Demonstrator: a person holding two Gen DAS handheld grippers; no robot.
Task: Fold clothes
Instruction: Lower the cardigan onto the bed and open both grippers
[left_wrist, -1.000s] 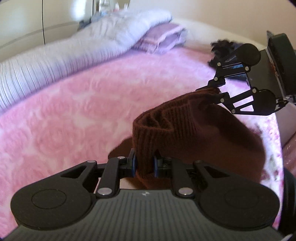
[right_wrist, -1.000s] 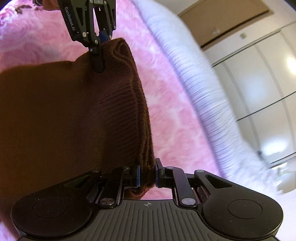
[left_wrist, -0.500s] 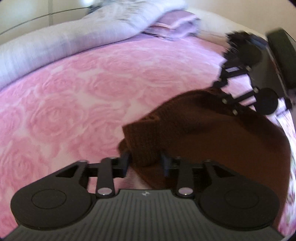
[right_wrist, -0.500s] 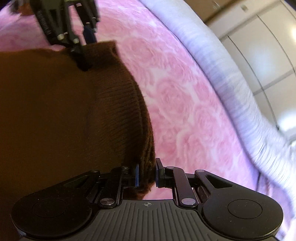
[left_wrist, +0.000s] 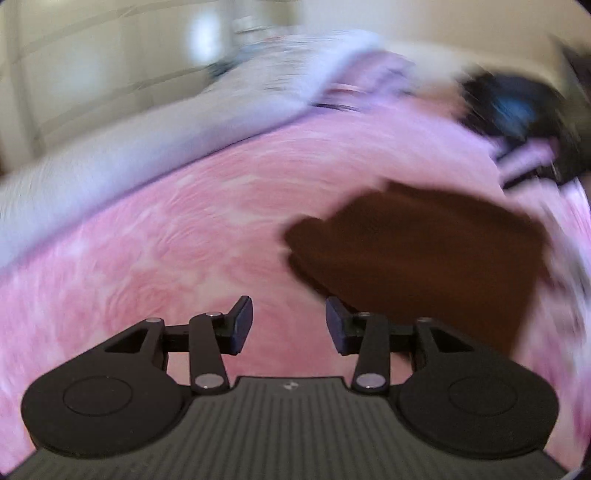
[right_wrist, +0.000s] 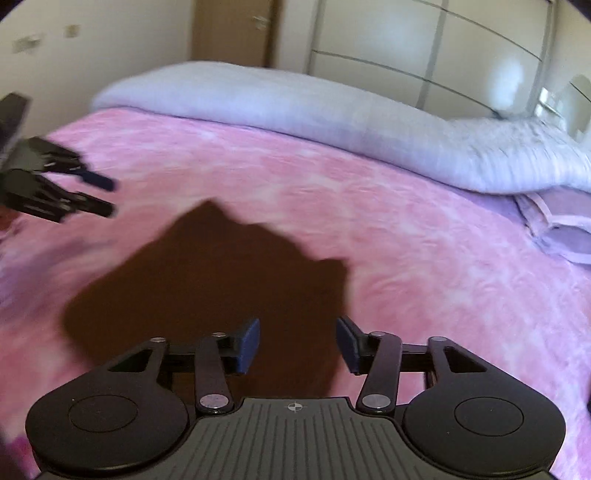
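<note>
Two wrist views of a bed covered by a pink rose-patterned blanket (left_wrist: 155, 236).

In the left wrist view, the left gripper (left_wrist: 289, 325) sits near the bottom with its blue-padded fingers (left_wrist: 242, 323) spread wide and nothing between them; only pink blanket shows in the gap. A brown knitted garment (left_wrist: 424, 254) lies flat on the blanket, to the right of the gap and a little farther away. Its near edge runs just beside the right-hand finger, passing behind it, so contact cannot be judged. At the far right the right gripper (left_wrist: 517, 147) is a dark, smeared shape; this whole view is motion-blurred and the garment's knit and edges are soft. A pale lilac duvet (left_wrist: 184, 129) lies along the far edge of the bed.

In the right wrist view, the left gripper (right_wrist: 107, 195) appears at the far left edge, fingers apart, above the blanket (right_wrist: 406, 221) and clear of the garment. The brown garment (right_wrist: 221, 288) lies in the centre as a dark irregular patch; its near part runs under the right gripper (right_wrist: 297, 341), whose fingers (right_wrist: 249, 341) are released and wide apart, with brown cloth showing in the gap below them. The garment's near end is hidden by the gripper body. At the far right lie the duvet (right_wrist: 332, 110) and a folded lilac pillowcase (right_wrist: 557, 232), cut off by the frame.
</note>
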